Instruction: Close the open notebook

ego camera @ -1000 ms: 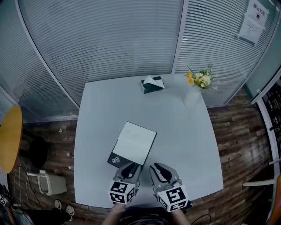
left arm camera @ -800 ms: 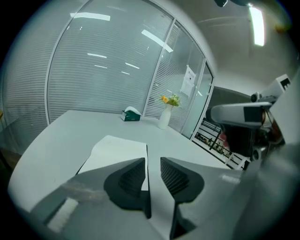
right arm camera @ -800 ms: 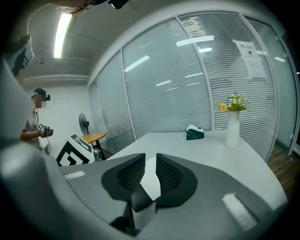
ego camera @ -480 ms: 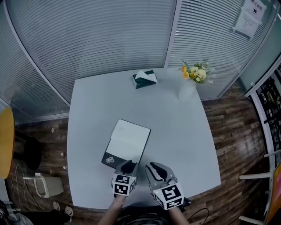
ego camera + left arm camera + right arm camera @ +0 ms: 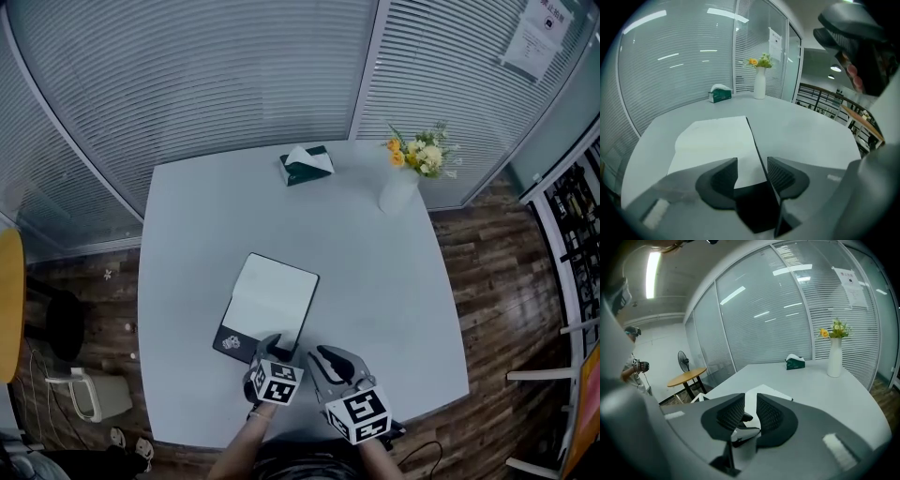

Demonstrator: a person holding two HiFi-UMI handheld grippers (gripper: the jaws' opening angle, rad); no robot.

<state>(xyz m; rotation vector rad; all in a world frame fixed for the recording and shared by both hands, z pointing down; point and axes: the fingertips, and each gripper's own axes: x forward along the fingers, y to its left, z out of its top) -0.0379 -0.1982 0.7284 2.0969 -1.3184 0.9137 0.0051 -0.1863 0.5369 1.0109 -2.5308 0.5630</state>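
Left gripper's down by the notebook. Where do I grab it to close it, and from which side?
Probably the notebook's right edge at its near corner, approached from the near end. It lies flat on the table, so only a thin edge can be pinched. The left gripper has just been opening its jaws, which straddle that edge without pressing.

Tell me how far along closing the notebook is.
Nothing done yet: the dark-covered notebook with white pages lies open on the pale table. In hand: the left tongs, jaws just opened wide, straddle its near edge without pinching. Left: grip the cover and fold it shut.
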